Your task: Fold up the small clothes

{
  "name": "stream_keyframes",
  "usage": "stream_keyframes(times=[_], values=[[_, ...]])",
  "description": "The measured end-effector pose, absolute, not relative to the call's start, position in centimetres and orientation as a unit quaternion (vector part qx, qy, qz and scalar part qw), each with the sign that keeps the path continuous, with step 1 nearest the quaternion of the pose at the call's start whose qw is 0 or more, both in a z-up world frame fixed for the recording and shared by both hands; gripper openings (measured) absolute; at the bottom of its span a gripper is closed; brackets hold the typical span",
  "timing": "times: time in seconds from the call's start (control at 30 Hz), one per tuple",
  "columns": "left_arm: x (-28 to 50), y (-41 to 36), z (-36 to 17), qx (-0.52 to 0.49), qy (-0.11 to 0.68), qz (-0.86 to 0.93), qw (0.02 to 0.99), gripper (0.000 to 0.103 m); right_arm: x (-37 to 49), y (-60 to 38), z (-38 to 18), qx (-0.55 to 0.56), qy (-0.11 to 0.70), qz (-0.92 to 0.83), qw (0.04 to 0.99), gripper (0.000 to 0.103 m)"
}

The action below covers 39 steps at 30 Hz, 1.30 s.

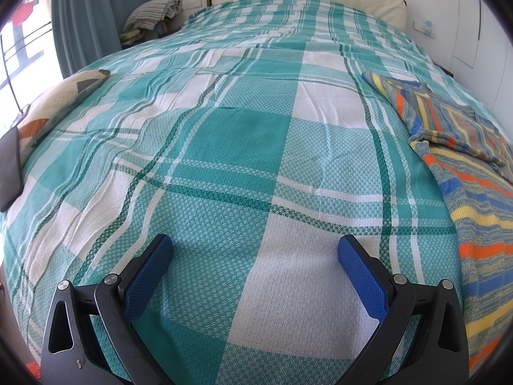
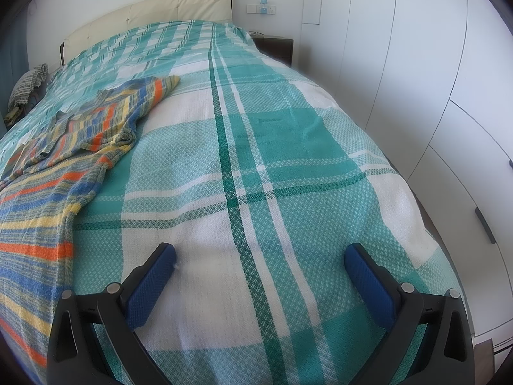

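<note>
While both grippers hang over bare bedspread with their jaws spread wide and nothing between them, the folding looks barely begun, or not begun at all. The left gripper [image 1: 255, 250] and the right gripper [image 2: 259, 256] each sit above the near edge of the bed [image 1: 243, 147], and one striped sweater [image 1: 461, 173] lies between them on the cover, off to the left gripper's right side and to the right gripper's left.

Its body runs down toward the near edge, spread flat. One sleeve [image 2: 154, 91] reaches out toward the headboard end. The chest area shows some cloth lying doubled over itself; whether that is a first fold or only a rumple I cannot tell. So, by my reading, everything remains: sleeves in, body halved, and smoothing.

Count: one sweater to fold, two grippers, both empty. At the bed's left edge rests one patterned pillow [image 1: 61, 102], with one dark flat object [image 1: 11, 166] just beside it. Beyond the far left corner, a heap of checked cloth [image 1: 154, 12] sits off the bed.
</note>
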State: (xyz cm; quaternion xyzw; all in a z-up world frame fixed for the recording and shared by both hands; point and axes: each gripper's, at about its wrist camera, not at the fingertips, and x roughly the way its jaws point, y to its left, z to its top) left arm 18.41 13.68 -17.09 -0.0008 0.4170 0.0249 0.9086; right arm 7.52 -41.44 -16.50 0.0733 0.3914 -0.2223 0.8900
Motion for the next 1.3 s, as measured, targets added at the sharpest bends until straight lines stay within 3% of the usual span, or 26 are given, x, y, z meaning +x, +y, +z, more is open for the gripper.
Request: stream_keyframes(times=[0.33,0.47,0.57,0.67,0.73,0.83,0.93,0.97,1.0,1.03,1.07,1.1,1.3], values=[[18.9,14.0,-17.2,-0.008,0.425,0.022,0.905,0.103,7.7,-41.6,-16.8,0.069,0.394,-0.225,0.888,0.103],[18.4,14.1,-15.5,-0.007,0.491,-0.002,0.871,0.101,8.3,-41.7,-16.1,0.062,0.425,-0.214,0.877,0.103],[13.9,14.2,-13.4,-0.076,0.519,-0.070,0.848,0.101,7.4,-41.6,-13.7,0.071,0.465,-0.169,0.866,0.103],[9.4,12.2,-13.4,-0.078,0.564,-0.129,0.812,0.101,4.3,-39.3,-11.4,0.070,0.504,-0.100,0.855,0.103],[6.9,10.3,-14.4,-0.052,0.594,-0.147,0.789,0.098,2.1,-37.4,-11.0,0.079,0.550,-0.056,0.829,0.103],[5.6,8.0,-15.8,-0.025,0.624,-0.154,0.766,0.082,-0.7,-34.7,-11.9,0.119,0.607,0.008,0.786,0.100],[5.3,6.6,-16.7,-0.001,0.637,-0.149,0.757,0.081,-2.1,-32.8,-14.0,0.141,0.647,0.036,0.749,0.086],[5.2,6.3,-16.8,0.009,0.641,-0.150,0.753,0.077,-2.2,-32.3,-14.7,0.139,0.657,0.038,0.740,0.084],[5.0,6.0,-16.9,0.020,0.647,-0.151,0.747,0.065,-2.4,-31.8,-15.4,0.133,0.667,0.036,0.733,0.079],[4.8,5.8,-17.0,0.027,0.654,-0.153,0.740,0.053,-2.4,-31.5,-16.2,0.127,0.676,0.036,0.725,0.054],[4.6,5.7,-17.2,0.029,0.663,-0.158,0.731,0.020,-2.5,-31.2,-16.9,0.127,0.689,0.044,0.713,0.019],[4.4,5.7,-17.3,0.025,0.670,-0.164,0.724,0.006,-2.6,-31.1,-17.3,0.131,0.697,0.053,0.703,0.003],[4.9,8.0,-14.3,-0.109,0.670,-0.197,0.707,0.004,-3.4,-33.1,-13.4,0.194,0.661,0.103,0.718,0.004]])
